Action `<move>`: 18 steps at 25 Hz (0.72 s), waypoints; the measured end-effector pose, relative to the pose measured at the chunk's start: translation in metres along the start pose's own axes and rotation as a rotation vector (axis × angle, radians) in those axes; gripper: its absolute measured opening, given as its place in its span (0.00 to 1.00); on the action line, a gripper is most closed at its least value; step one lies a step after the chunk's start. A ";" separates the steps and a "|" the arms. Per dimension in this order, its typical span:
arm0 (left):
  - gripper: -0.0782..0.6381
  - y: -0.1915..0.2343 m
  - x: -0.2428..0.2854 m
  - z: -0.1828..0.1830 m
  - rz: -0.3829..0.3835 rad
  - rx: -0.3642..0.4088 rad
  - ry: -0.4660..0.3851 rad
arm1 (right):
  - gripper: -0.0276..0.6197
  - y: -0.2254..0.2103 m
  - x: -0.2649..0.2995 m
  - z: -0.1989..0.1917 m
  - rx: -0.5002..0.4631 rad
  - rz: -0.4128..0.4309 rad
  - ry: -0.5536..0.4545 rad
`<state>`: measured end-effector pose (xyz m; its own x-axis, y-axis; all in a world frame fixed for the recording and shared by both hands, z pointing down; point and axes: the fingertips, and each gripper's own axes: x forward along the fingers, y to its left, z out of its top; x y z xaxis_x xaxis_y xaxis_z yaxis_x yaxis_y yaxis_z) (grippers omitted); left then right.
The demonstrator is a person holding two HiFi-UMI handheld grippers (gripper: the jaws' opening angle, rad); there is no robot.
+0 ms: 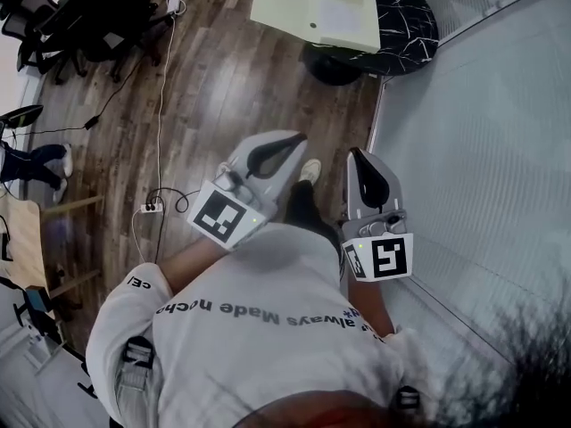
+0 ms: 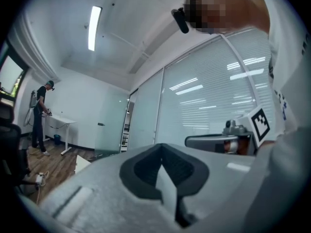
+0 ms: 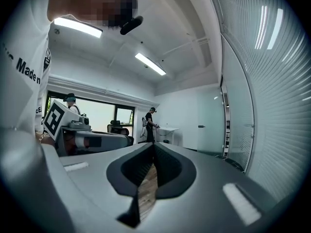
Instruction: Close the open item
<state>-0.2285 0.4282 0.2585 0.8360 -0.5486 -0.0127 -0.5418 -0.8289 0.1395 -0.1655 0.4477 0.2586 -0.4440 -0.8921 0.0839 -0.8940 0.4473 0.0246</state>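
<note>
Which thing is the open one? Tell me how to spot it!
Look past the wooden floor to the round black table with white veins. On it lies a pale cream folder, spread open flat; nothing else shows on that table.

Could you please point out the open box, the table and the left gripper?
open box (image 1: 314, 12), head view, its middle.
table (image 1: 412, 25), head view, bare black top.
left gripper (image 1: 296, 139), head view, its tips.

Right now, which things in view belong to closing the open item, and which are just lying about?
Belongs to the job:
open pale folder
black table under it
left gripper, shut, empty
right gripper, shut, empty

Just lying about:
power strip
white cable
office chairs
</note>
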 end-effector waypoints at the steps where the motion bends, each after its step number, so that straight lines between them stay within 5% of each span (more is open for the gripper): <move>1: 0.11 0.005 0.008 -0.001 0.004 0.003 -0.001 | 0.05 -0.007 0.005 -0.001 0.000 0.004 -0.002; 18: 0.11 0.034 0.251 -0.009 0.012 0.032 0.041 | 0.05 -0.236 0.060 -0.010 0.021 0.015 -0.015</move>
<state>-0.0360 0.2633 0.2691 0.8317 -0.5545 0.0297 -0.5541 -0.8254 0.1081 0.0196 0.2890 0.2674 -0.4581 -0.8862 0.0688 -0.8882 0.4594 0.0027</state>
